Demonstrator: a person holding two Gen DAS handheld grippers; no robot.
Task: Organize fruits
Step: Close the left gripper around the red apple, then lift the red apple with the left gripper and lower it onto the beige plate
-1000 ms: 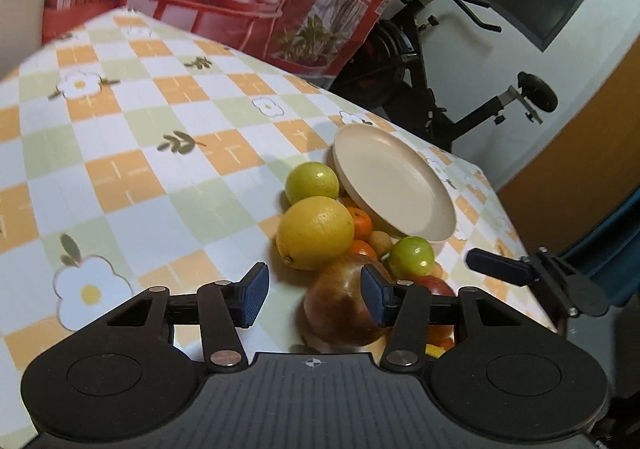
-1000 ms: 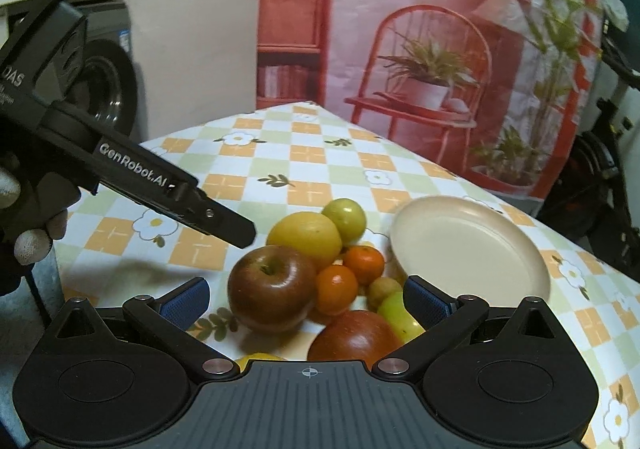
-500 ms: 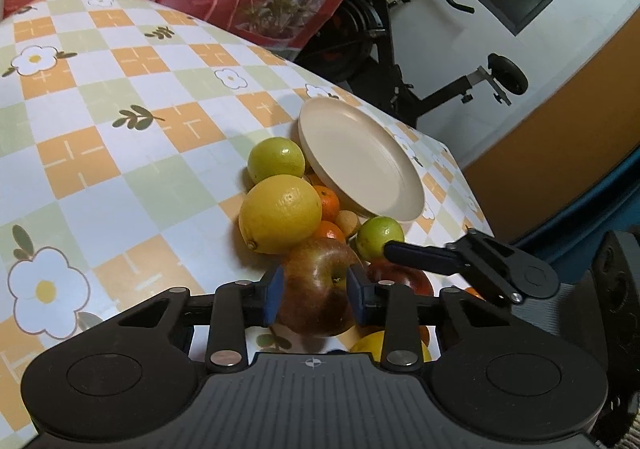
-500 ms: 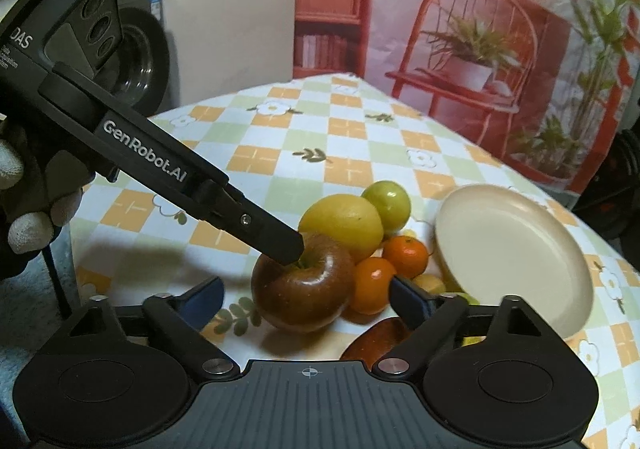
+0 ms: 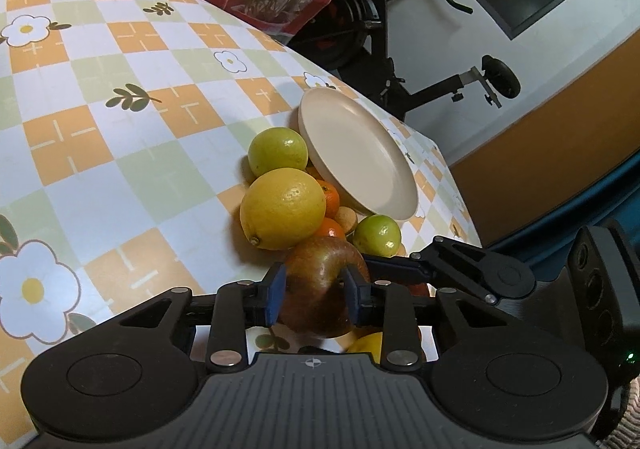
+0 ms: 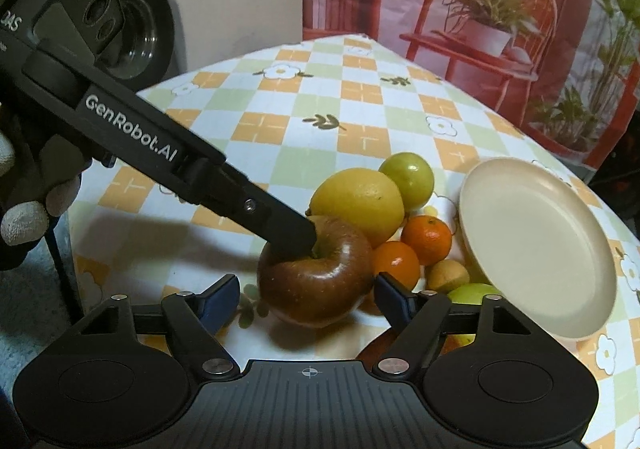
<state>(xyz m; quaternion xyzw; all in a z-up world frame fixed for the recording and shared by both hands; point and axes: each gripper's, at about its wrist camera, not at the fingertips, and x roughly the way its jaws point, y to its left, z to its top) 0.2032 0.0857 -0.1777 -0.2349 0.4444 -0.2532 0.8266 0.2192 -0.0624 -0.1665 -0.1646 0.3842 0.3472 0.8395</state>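
Observation:
My left gripper (image 5: pixel 313 295) is shut on a dark red apple (image 5: pixel 320 289), its blue pads pressed on both sides; in the right wrist view the apple (image 6: pixel 320 281) shows with the left finger over its top. My right gripper (image 6: pixel 308 299) is open, its jaws wide on either side of the same apple without touching it. Behind the apple lie a big yellow lemon (image 5: pixel 282 209), two small oranges (image 6: pixel 426 235), and green limes (image 5: pixel 278 151) (image 5: pixel 377 235). A beige plate (image 5: pixel 356 161) sits tilted against the fruit pile.
The table has a checked flower-print cloth (image 5: pixel 100 109). Its edge falls away at the right, where an exercise bike (image 5: pixel 384 33) stands. A washing machine (image 6: pixel 136 29) stands beyond the table's left edge in the right wrist view. Another red fruit and a yellow one lie partly hidden under the grippers.
My left gripper moved forward over the apple and closed from open to gripping it. My right gripper moved in closer to the apple, still open.

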